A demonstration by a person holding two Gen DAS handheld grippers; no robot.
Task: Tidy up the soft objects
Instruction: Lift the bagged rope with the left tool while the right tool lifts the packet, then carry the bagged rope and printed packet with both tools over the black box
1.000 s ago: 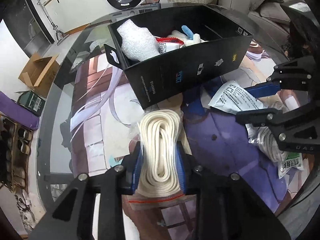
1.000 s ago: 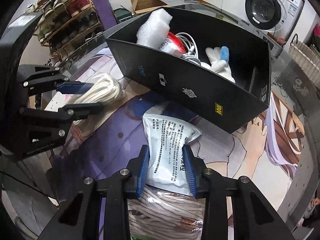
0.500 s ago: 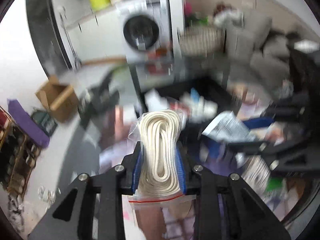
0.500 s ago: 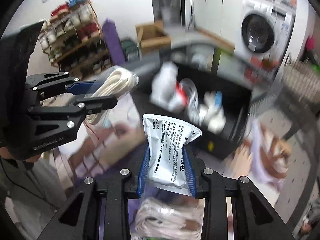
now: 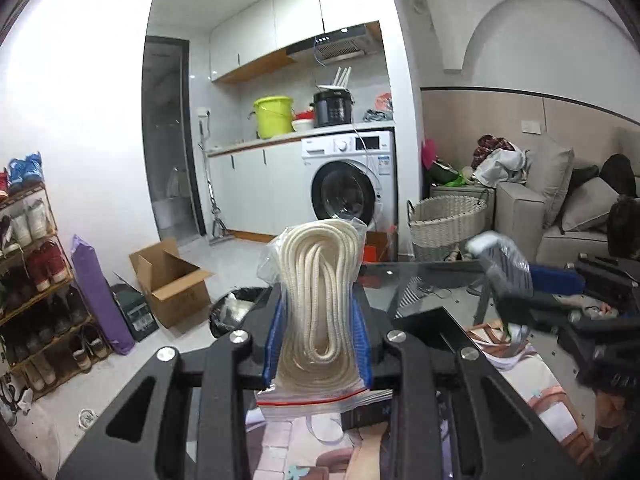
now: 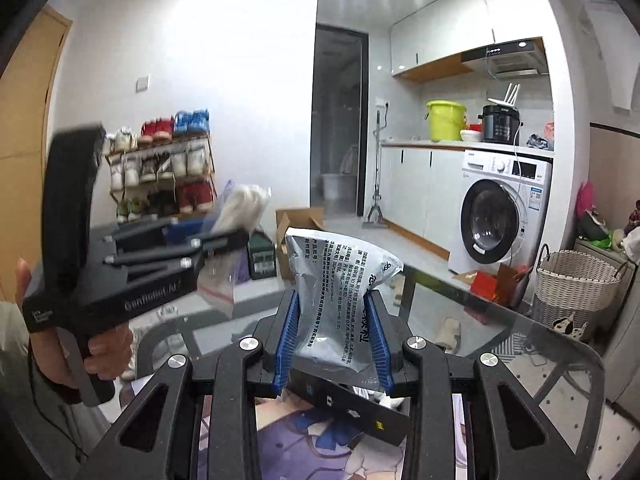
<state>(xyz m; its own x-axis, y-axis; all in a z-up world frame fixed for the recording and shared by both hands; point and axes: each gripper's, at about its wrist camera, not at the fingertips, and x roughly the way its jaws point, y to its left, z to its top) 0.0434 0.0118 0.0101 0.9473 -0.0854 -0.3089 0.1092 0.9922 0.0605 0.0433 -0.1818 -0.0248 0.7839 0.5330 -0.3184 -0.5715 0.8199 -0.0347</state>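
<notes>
My left gripper (image 5: 320, 320) is shut on a clear zip bag of coiled white rope (image 5: 320, 280) and holds it high above the table. It also shows in the right wrist view (image 6: 224, 236), with the rope bag (image 6: 244, 204) blurred. My right gripper (image 6: 332, 320) is shut on a silver printed pouch (image 6: 336, 288), also raised. In the left wrist view the right gripper (image 5: 520, 284) holds the pouch (image 5: 504, 264) at the right. The black storage box (image 6: 360, 412) lies below the fingers, mostly hidden.
A glass table (image 6: 500, 328) with a printed mat (image 6: 320, 440) lies below. Behind are a washing machine (image 5: 352, 188), a wicker basket (image 5: 444, 220), a cardboard box (image 5: 172, 280), a shoe rack (image 5: 32, 280) and a sofa (image 5: 568, 208).
Both grippers have lifted their loads from the table and tilted up, so the views now face the room instead of down on the box and mat.
</notes>
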